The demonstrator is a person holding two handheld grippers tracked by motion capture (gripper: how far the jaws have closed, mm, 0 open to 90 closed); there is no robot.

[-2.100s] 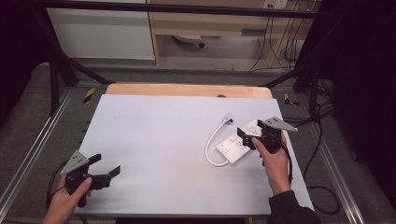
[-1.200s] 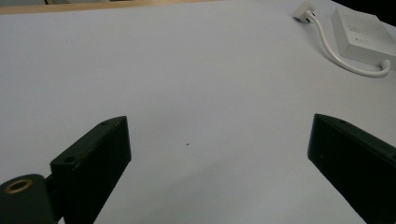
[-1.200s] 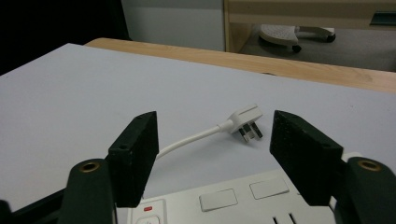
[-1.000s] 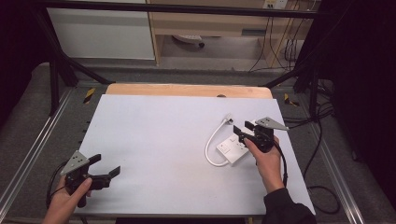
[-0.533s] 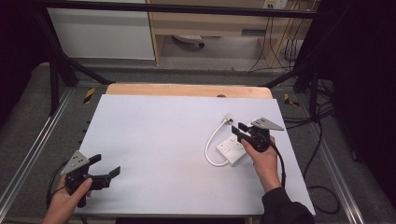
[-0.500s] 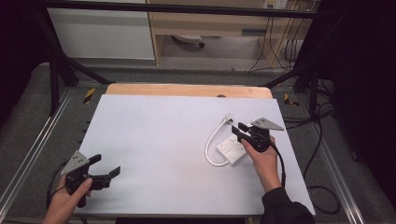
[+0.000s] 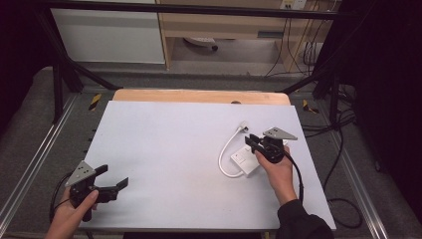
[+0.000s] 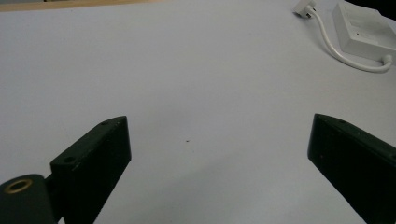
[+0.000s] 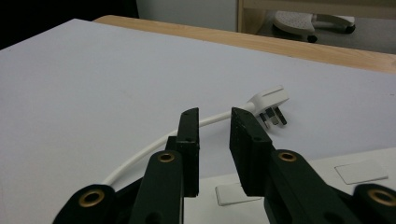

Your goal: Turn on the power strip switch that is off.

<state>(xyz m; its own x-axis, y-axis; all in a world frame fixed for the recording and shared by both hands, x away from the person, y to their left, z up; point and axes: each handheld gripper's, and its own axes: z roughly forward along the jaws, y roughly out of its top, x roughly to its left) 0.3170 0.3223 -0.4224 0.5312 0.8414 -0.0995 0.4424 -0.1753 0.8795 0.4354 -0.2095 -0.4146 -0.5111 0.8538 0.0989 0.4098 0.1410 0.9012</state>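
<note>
A white socket box (image 7: 243, 160) lies on the right of the white table top (image 7: 164, 139), its short white cable (image 7: 224, 158) looping round to a white plug (image 7: 244, 125) just beyond it. My right gripper (image 7: 254, 141) hovers over the box's far end and points towards the plug (image 9: 271, 100). Its jaws (image 9: 215, 114) have just been closing and now stand a narrow gap apart with nothing between them; the cable (image 9: 140, 156) runs past beyond the tips. My left gripper (image 7: 113, 176) rests at the front left corner, wide open (image 8: 219, 123) over bare table.
A wooden strip (image 7: 199, 96) borders the table's far edge. Metal frame rails (image 7: 30, 164) run along both sides. Black cables (image 7: 343, 149) trail on the floor at the right. A white cabinet (image 7: 109, 35) stands behind the table.
The right hand has shifted a little to the left, over the socket box. The left hand and gripper have stayed put.
</note>
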